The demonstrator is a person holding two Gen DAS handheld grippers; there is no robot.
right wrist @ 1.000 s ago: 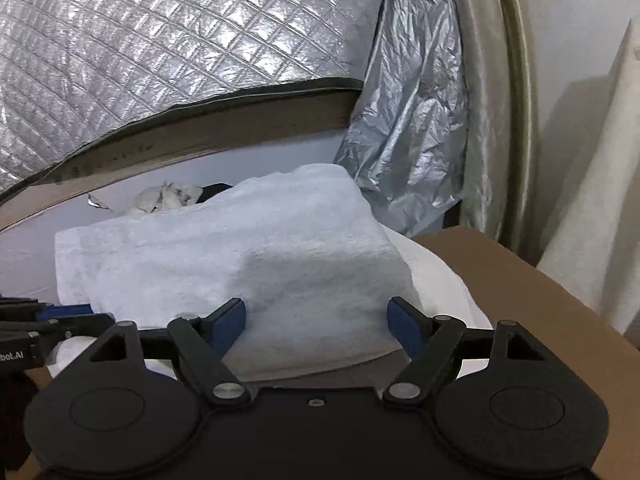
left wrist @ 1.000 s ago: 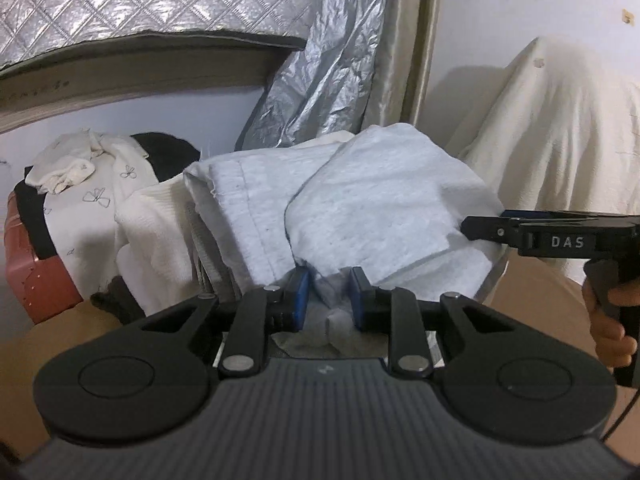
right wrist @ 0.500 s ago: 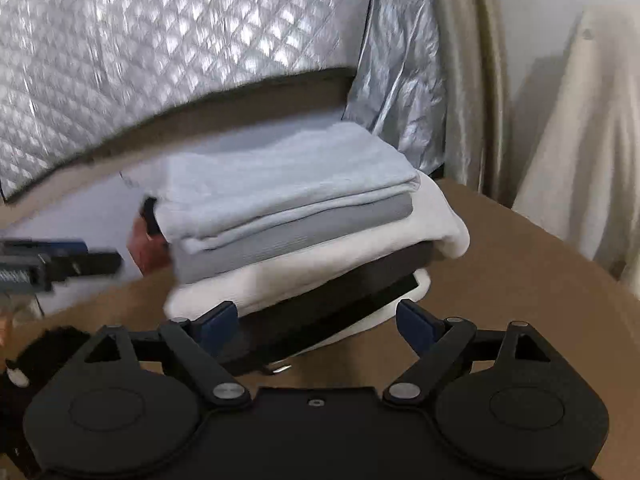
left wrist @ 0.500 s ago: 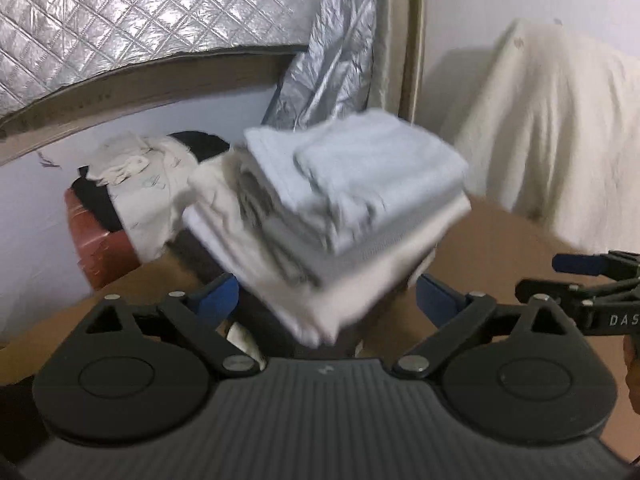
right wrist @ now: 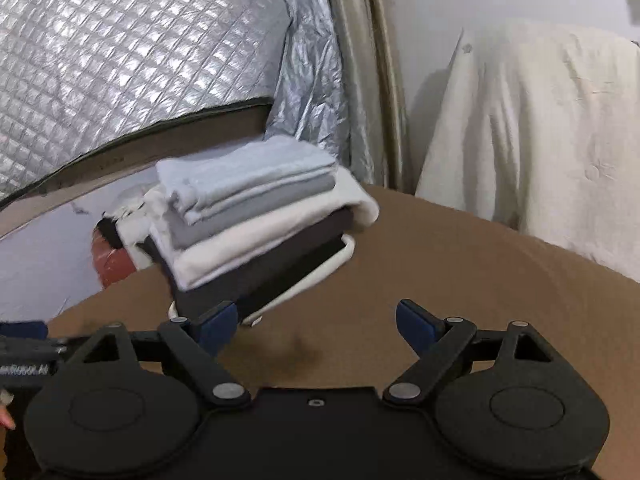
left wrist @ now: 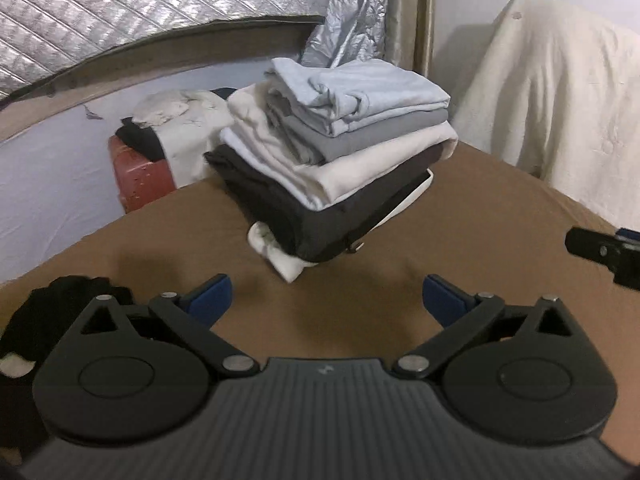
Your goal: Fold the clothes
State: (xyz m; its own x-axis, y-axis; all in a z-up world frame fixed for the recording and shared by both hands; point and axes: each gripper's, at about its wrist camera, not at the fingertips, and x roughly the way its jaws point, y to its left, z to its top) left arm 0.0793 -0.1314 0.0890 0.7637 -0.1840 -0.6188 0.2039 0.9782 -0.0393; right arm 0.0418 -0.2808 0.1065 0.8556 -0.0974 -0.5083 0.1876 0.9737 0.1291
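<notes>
Ahead of your grippers: brown table surface (left wrist: pixel 480 216). Beyond it, upper left, quilted silver cover (right wrist: pixel 120 52); crinkled silver sheet (right wrist: pixel 312 92) beside a beige curtain (right wrist: pixel 368 80). Right: cream cloth (right wrist: pixel 532 132) draped over something hidden. Far left: red case (left wrist: pixel 136 176).

Both the left gripper (left wrist: pixel 326 298) and right gripper (right wrist: pixel 316 320) are black, with blue-padded jaws and silver pivot screws.
</notes>
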